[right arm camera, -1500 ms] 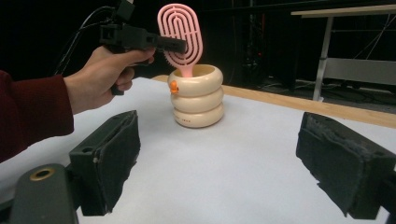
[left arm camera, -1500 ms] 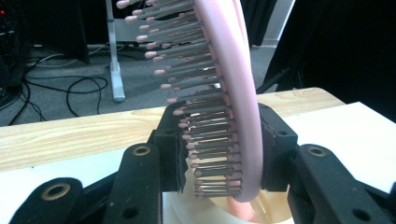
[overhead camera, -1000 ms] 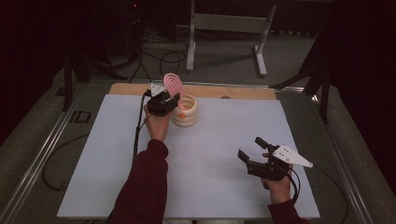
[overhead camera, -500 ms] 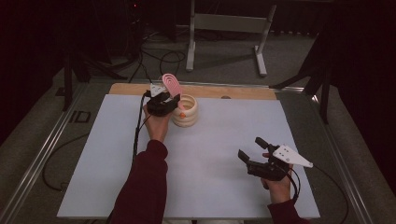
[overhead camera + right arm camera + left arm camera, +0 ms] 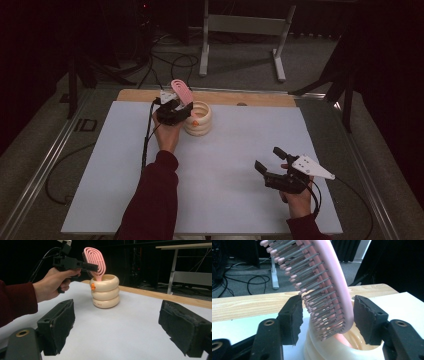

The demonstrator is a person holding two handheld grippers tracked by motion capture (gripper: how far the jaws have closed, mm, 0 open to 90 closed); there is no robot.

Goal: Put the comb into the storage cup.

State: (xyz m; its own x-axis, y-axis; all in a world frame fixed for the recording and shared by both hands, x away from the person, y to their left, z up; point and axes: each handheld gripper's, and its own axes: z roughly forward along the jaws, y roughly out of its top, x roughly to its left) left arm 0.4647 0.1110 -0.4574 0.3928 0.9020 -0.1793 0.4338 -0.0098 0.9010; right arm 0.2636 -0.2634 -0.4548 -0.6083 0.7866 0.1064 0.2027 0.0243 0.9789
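While its two jaws stand spread to either side of the pink hairbrush (image 5: 329,287), the left gripper (image 5: 176,106) is seen with a gap on both sides, so the brush is flanked rather than clamped. The brush is stood handle-down in the cream ringed holder (image 5: 198,120), its bristled head tilted above the rim; a small orange mark is carried on the holder's side. The holder is set on the white table sheet (image 5: 220,160) near the far edge, just short of the bare wooden strip (image 5: 250,98) that borders it. The right gripper (image 5: 272,162) is held low near the near right corner, jaws wide apart with nothing between them. Between the two grippers a broad stretch of bare sheet is left. Beyond the far edge, cables (image 5: 175,62) and a metal stand (image 5: 240,30) are seen on the floor.
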